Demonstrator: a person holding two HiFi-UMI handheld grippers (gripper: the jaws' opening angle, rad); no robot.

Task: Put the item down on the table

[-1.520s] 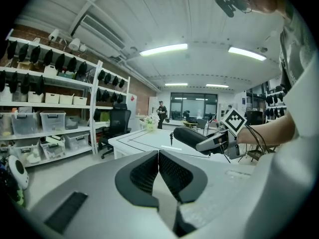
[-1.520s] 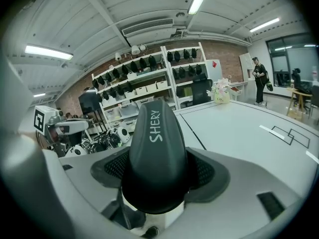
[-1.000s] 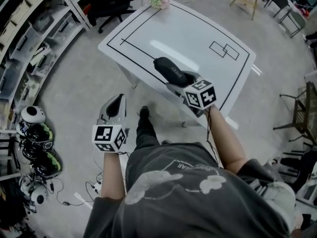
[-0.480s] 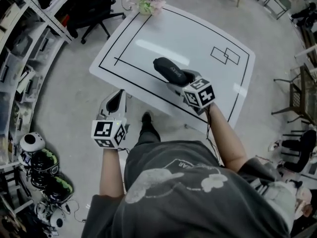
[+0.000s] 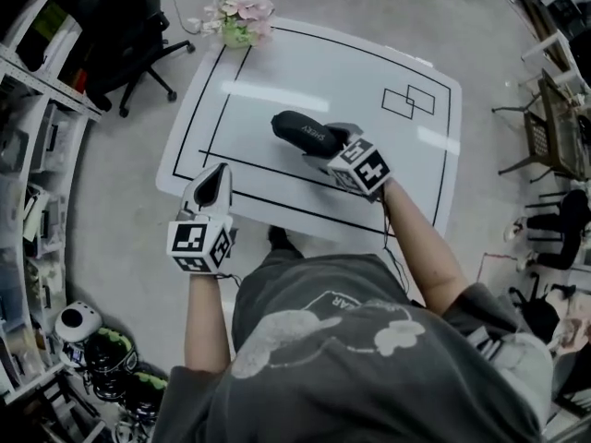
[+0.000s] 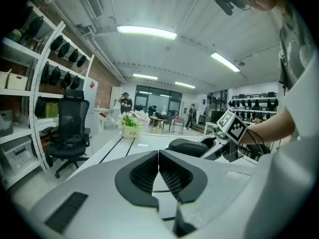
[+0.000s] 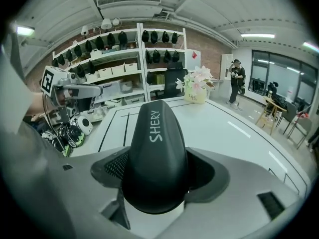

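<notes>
A black saddle-shaped item (image 5: 297,128) printed "SHERY" (image 7: 155,148) is clamped at its wide end in my right gripper (image 5: 325,146). It hangs over the near part of the white table (image 5: 314,67), nose pointing away from me; whether it touches the top I cannot tell. In the right gripper view both pads (image 7: 115,166) press on its sides. My left gripper (image 5: 213,179) is shut and empty over the table's front-left edge. In the left gripper view its pads (image 6: 149,171) meet, and the item (image 6: 187,147) shows ahead to the right.
A black rectangle outline and a small double box (image 5: 408,101) are drawn on the table. A flower pot (image 5: 237,21) stands at its far left corner. An office chair (image 5: 118,21) and shelves (image 5: 32,146) are on the left, helmets (image 5: 78,323) on the floor, chairs (image 5: 552,109) on the right.
The person has come closer to the table. The right gripper with the item is further over the top, and the left gripper has come up to the front edge.
</notes>
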